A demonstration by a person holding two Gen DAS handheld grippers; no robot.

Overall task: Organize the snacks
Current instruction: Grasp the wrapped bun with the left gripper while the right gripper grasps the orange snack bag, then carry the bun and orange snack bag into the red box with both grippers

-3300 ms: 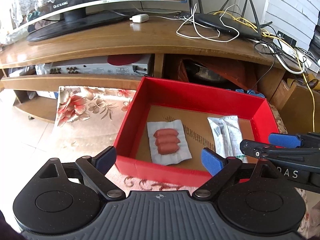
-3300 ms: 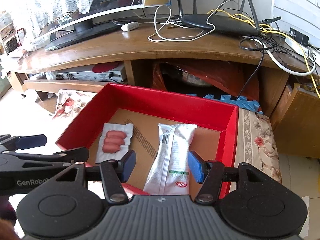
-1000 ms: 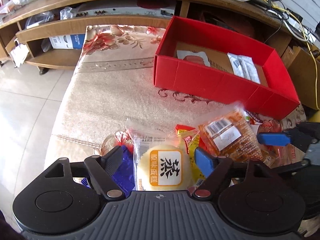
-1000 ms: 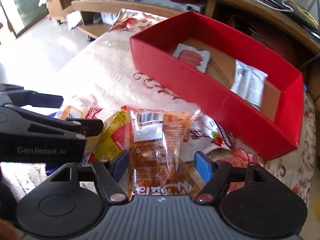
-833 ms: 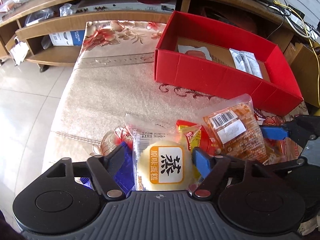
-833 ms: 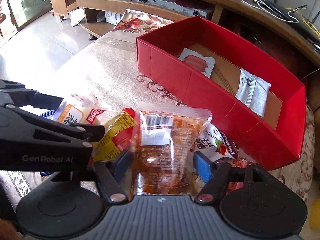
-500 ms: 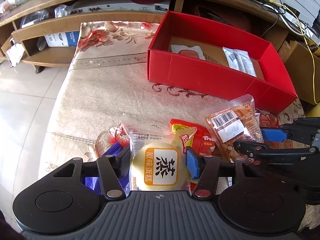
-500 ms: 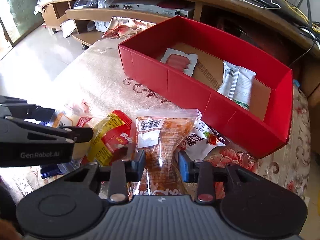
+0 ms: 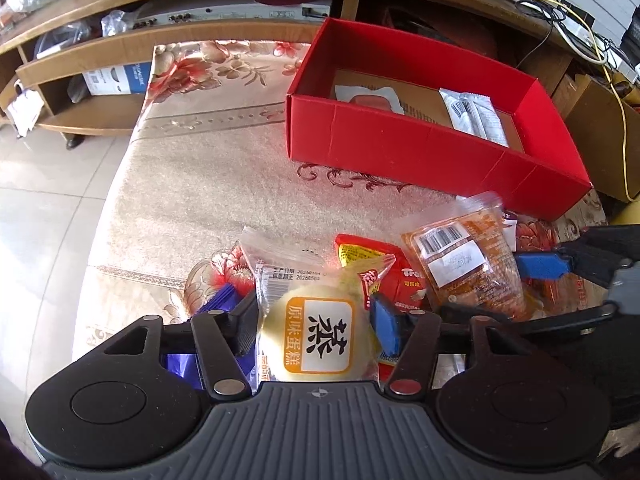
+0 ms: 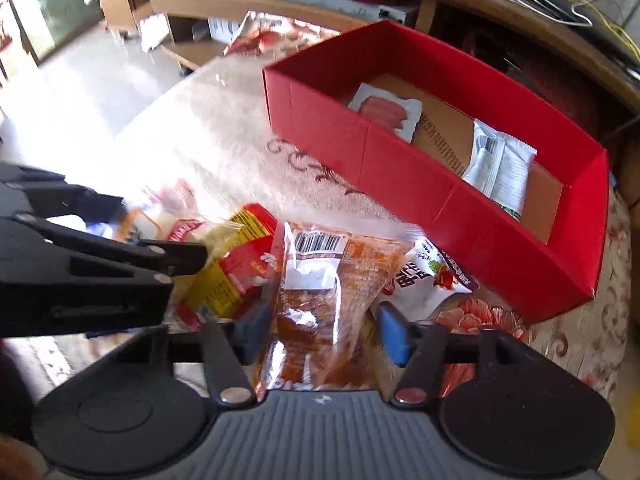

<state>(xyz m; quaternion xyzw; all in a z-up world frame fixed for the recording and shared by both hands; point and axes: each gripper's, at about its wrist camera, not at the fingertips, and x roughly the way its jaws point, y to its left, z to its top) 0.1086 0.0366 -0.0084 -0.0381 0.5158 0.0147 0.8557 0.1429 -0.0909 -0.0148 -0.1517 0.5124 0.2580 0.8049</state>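
Note:
My left gripper (image 9: 316, 326) is shut on a round yellow cake pack (image 9: 318, 334) with an orange label. My right gripper (image 10: 320, 330) is shut on an orange-brown snack pack (image 10: 320, 280) with a barcode; that pack also shows in the left wrist view (image 9: 464, 268). A red-and-yellow pack (image 10: 236, 264) and a white pack (image 10: 428, 276) lie beside them on the floral cloth. The red box (image 9: 400, 148) stands beyond and holds a sausage pack (image 10: 384, 110) and a white wrapped pack (image 10: 500, 164).
A blue pack (image 9: 220, 304) lies under my left fingers. A wooden TV stand (image 9: 200, 32) with shelves and cables runs behind the box. Tiled floor (image 9: 40, 200) lies left of the cloth's edge.
Both grippers left the box, dropped to the snack pile at the near edge and closed, the left on the cake pack, the right on the orange-brown pack. The right view is now blurred by motion.

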